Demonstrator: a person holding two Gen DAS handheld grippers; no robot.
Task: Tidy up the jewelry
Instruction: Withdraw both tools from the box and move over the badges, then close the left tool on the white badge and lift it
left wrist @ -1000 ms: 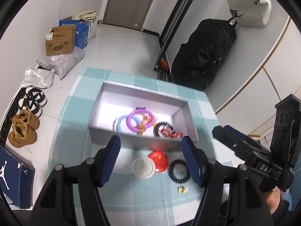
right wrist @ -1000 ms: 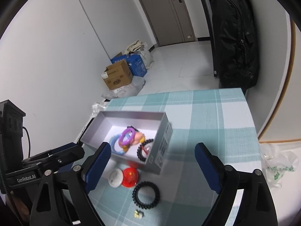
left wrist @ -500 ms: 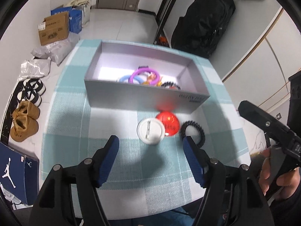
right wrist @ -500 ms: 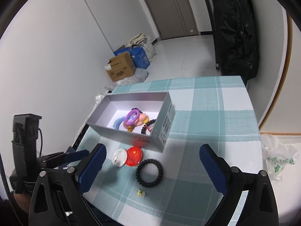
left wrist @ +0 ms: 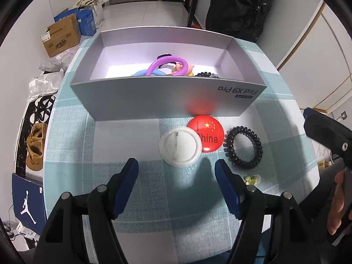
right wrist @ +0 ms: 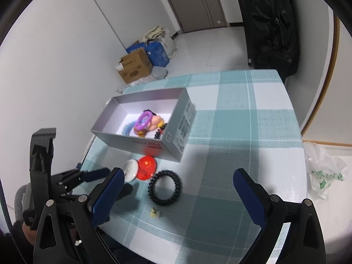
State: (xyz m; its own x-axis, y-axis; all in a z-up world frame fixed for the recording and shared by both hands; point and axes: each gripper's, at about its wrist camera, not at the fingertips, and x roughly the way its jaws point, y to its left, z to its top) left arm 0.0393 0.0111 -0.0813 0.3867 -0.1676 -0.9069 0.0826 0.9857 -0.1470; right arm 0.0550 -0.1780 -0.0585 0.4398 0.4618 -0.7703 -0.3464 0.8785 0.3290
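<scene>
- Left gripper (left wrist: 177, 165) gaped empty just before the white pin badge (left wrist: 180, 146).
- Right gripper (right wrist: 176, 176) gaped too — the black spiral hair tie (right wrist: 165, 187) lay between its fingers, outside the grey box (right wrist: 154, 140).
</scene>
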